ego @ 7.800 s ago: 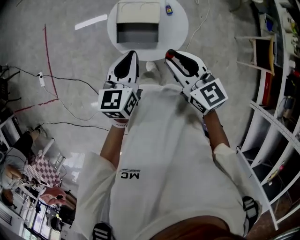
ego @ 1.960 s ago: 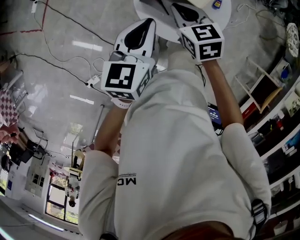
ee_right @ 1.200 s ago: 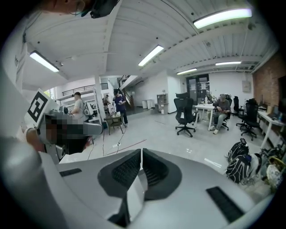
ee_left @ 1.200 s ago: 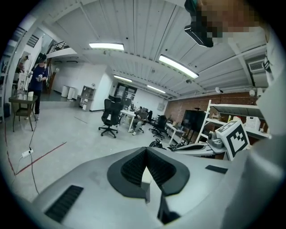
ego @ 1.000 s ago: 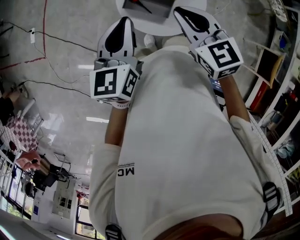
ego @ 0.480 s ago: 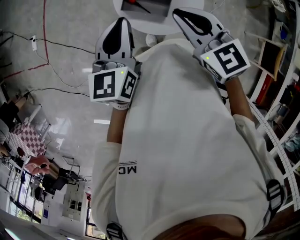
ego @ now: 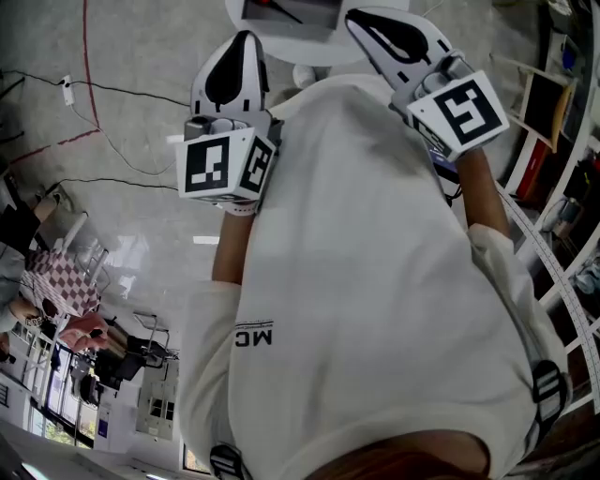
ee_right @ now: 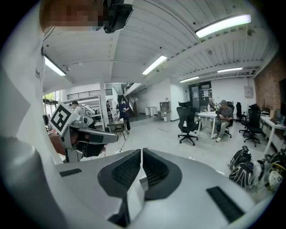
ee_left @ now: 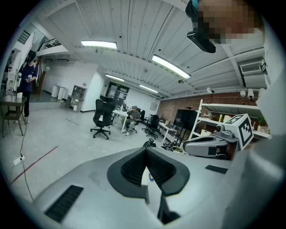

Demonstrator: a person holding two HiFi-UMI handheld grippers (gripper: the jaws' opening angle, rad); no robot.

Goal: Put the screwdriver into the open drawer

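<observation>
At the top edge of the head view a red-handled screwdriver (ego: 270, 5) lies inside the open drawer (ego: 323, 13), which stands on a small round white table (ego: 281, 49). My left gripper (ego: 246, 37) is held in front of the person's chest, short of the table, and is shut with nothing in it. My right gripper (ego: 352, 15) reaches to the table's right edge beside the drawer and is also shut and empty. Both gripper views look out level across the room, with the left gripper's (ee_left: 146, 157) and right gripper's (ee_right: 141, 154) jaws pressed together.
The person's white shirt (ego: 366, 262) fills most of the head view. Cables (ego: 112, 89) and a red line (ego: 86, 56) run over the grey floor at left. Shelving (ego: 562, 178) stands at right. Office chairs (ee_left: 103, 117) and seated people stand farther off in the room.
7.8 s ago the drawer looked empty and something red showed at the right gripper's tip; now the screwdriver lies in the drawer. In the last second both grippers barely moved.
</observation>
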